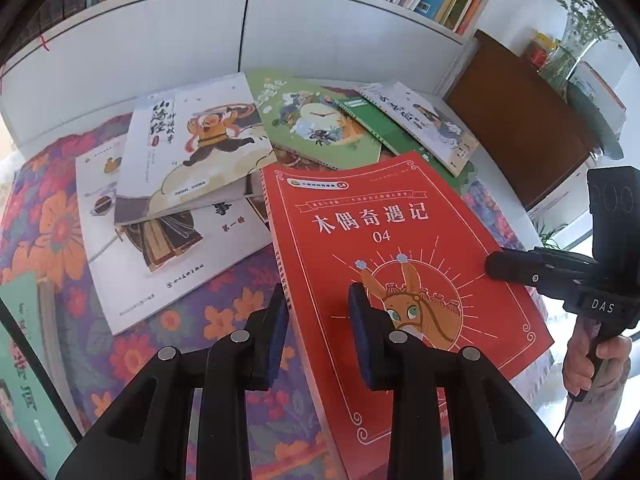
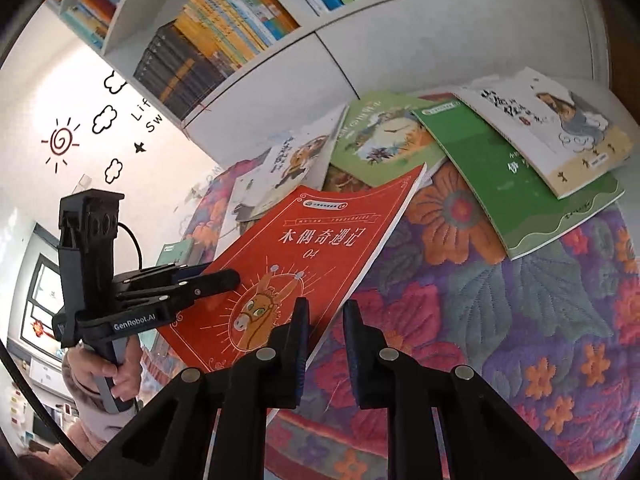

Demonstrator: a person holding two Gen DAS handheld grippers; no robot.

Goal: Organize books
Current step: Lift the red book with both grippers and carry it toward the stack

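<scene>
A red book (image 1: 380, 220) (image 2: 320, 240) with a donkey on its cover hangs tilted above the floral cloth (image 1: 224, 312), held from both sides. My left gripper (image 1: 318, 332) is shut on its spine edge, one pad on the cover and the other outside the spine; the right wrist view shows this left gripper (image 2: 232, 278) clamping that edge. My right gripper (image 2: 326, 332) is shut on the opposite long edge, its left finger over the cover. Seen from the left wrist, the right gripper (image 1: 494, 268) bites the book's right edge.
Loose books lie behind on the cloth: a white one with an orange figure (image 1: 200, 148), a light green one (image 1: 312, 120), a dark green one (image 2: 520, 184) and another white one (image 2: 560, 132). A white bookshelf (image 1: 240, 28) full of books stands behind. A brown cabinet (image 1: 520, 120) with a vase (image 1: 572, 48) is at the right.
</scene>
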